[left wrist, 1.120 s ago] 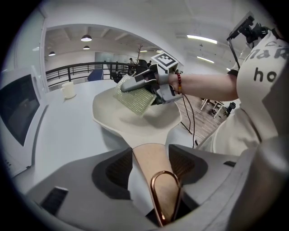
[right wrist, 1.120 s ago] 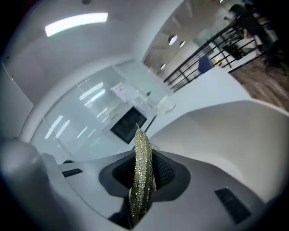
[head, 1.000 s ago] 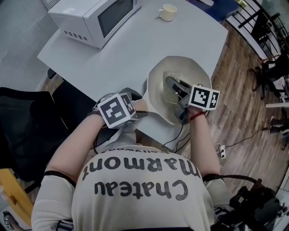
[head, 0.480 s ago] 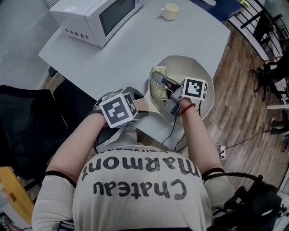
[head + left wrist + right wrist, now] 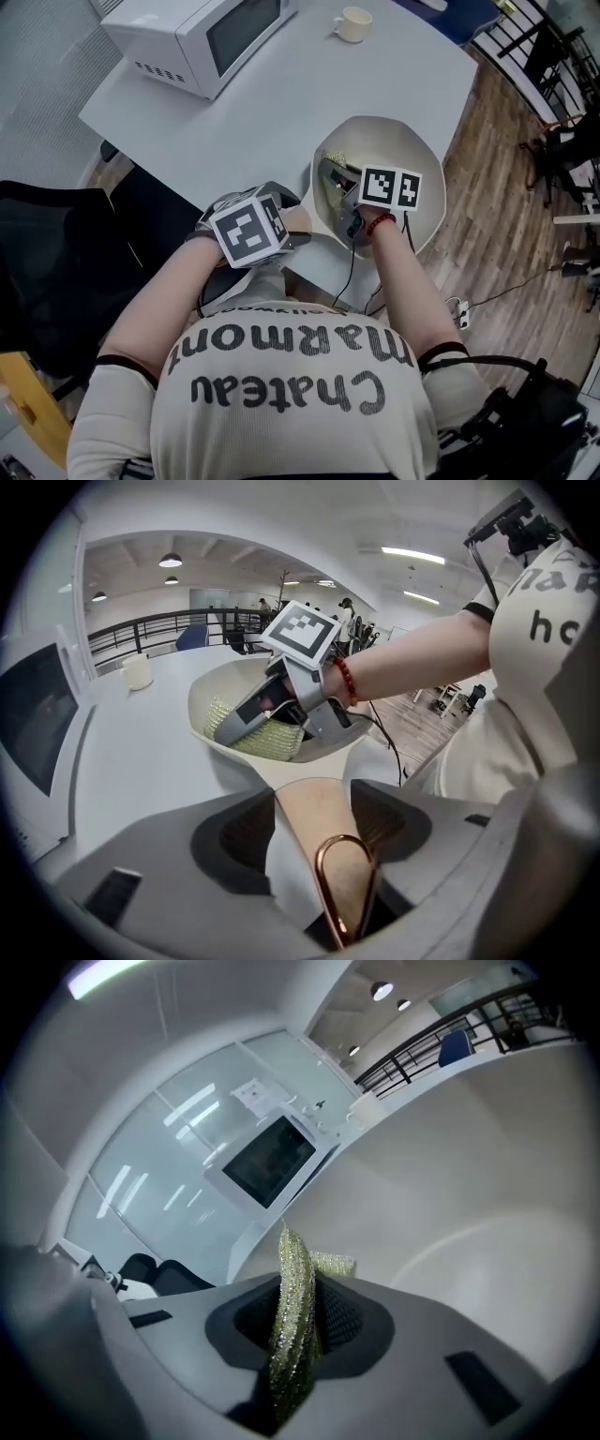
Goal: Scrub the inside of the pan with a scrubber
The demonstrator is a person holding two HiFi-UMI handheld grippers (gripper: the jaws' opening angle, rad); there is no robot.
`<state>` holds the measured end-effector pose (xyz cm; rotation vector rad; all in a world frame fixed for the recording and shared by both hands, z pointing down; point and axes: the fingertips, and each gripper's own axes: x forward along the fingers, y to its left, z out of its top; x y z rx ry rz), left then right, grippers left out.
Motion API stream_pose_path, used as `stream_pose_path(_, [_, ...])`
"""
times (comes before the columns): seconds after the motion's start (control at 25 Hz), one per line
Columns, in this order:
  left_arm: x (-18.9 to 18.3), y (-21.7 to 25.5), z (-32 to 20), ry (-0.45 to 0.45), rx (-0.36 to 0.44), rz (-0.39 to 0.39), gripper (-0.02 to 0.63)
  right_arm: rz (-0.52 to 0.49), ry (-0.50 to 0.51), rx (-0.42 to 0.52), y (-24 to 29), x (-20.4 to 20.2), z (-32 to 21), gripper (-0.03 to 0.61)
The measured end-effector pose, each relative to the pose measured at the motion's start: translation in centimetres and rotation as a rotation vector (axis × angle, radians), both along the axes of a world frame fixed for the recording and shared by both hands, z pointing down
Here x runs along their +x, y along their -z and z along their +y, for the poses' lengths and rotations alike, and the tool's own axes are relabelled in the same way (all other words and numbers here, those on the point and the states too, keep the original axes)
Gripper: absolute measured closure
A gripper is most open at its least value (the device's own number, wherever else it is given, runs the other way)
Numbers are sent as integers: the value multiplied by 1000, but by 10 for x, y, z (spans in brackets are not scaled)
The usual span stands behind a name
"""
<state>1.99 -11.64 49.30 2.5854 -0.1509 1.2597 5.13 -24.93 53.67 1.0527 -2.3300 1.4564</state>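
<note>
- Pan [image 5: 424, 150], cream-coloured and round, sits at the near corner of the worktop [image 5: 281, 103]. Its bowl partly overhangs the edge above the wooden floor [image 5: 497, 206].
- Its long axis runs from the bowl back along the tan handle [image 5: 319, 841], which points at the person and slightly to their left. A copper hanging loop [image 5: 342, 883] marks the handle's end.
- Left hand-held gripper [image 5: 314, 803] is clamped across that handle, with one jaw on each side of it.
- Right hand-held gripper [image 5: 298, 1302] reaches down into the bowl with its jaws aimed at the wall nearest the handle. It is clenched on the scrubber [image 5: 291, 1335].
- From that gripper's own view, the yellow-green, glittery scrubber stands on edge between the jaws. Its length runs along them and its far end pokes out past the fingertips.
- From the left gripper view, the scrubber's free part lies against the pan's inner wall, just under the right gripper.
- The worktop is plain pale grey and matt.
- A white microwave [image 5: 202, 37] stands at the far left of the worktop, and a cream cup [image 5: 350, 25] at the far edge. Both are well apart from the pan.
- A black chair [image 5: 56, 253] stands beside the worktop on the person's left.
- A black railing [image 5: 169, 630] runs beyond the worktop under round ceiling lamps and strip lights, and a glass partition stands behind the microwave.
</note>
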Motion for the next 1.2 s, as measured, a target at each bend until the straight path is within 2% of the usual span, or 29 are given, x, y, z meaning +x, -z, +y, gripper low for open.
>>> stream_pose_path(0.12, [1,1,2,-10,3,3,342,108,-20,11,-11,9,-5,522])
stream_pose_path(0.24, [1,1,1,-11,4,8,342,214,-33,-15,-23,23,-10,522])
stream_pose_path(0.48, [0,-1,1,-2,-16,25,342,516,16,25,-37,45,-14,522])
stream_pose_path(0.72, [1,1,1,-10,-32,42,342,626,-26,12,-37,73,-20,523])
stream_pose_path(1.04, [-2,1,0,-11,-48,44,342,803,-87,-10,-39,137,-22,523])
stream_pose_path(1.2, [-1,2,1,-9,-51,46,342,857,-96,-12,-39,163,-19,523])
